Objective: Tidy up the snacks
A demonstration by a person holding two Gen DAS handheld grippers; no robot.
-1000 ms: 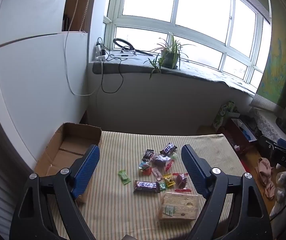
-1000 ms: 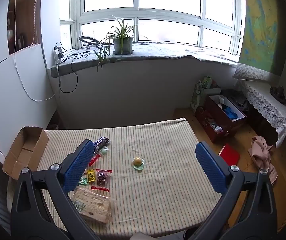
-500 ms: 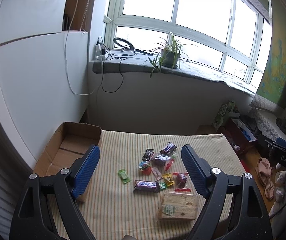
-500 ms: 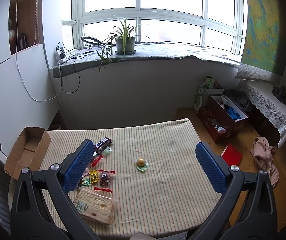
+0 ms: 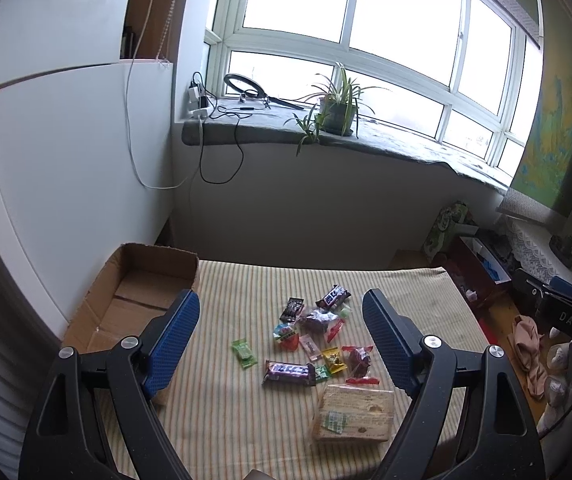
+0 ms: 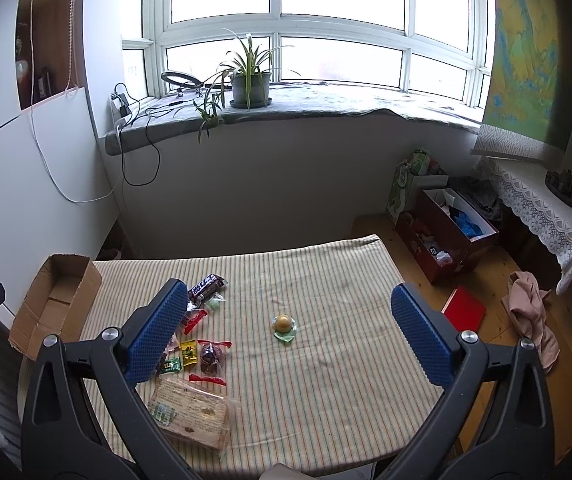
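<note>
Several wrapped snacks (image 5: pixel 317 336) lie in a loose pile on the striped tablecloth (image 5: pixel 238 420), with a purple bar (image 5: pixel 289 372), a green candy (image 5: pixel 243 353) and a large cracker pack (image 5: pixel 353 413) nearest me. An open cardboard box (image 5: pixel 142 292) sits at the table's left edge. My left gripper (image 5: pixel 282 344) is open and empty, held above the pile. My right gripper (image 6: pixel 287 336) is open and empty above a round yellow sweet (image 6: pixel 284 324) lying apart from the pile (image 6: pixel 202 336). The box also shows in the right wrist view (image 6: pixel 56 300).
A white wall panel (image 5: pixel 66 168) stands close on the left beyond the box. A windowsill with a potted plant (image 6: pixel 250 80) runs behind the table. On the floor to the right are open boxes (image 6: pixel 445 236), a red book (image 6: pixel 463 308) and a cloth (image 6: pixel 529 312).
Both views have shifted very slightly; the grippers stay open and no snack has moved.
</note>
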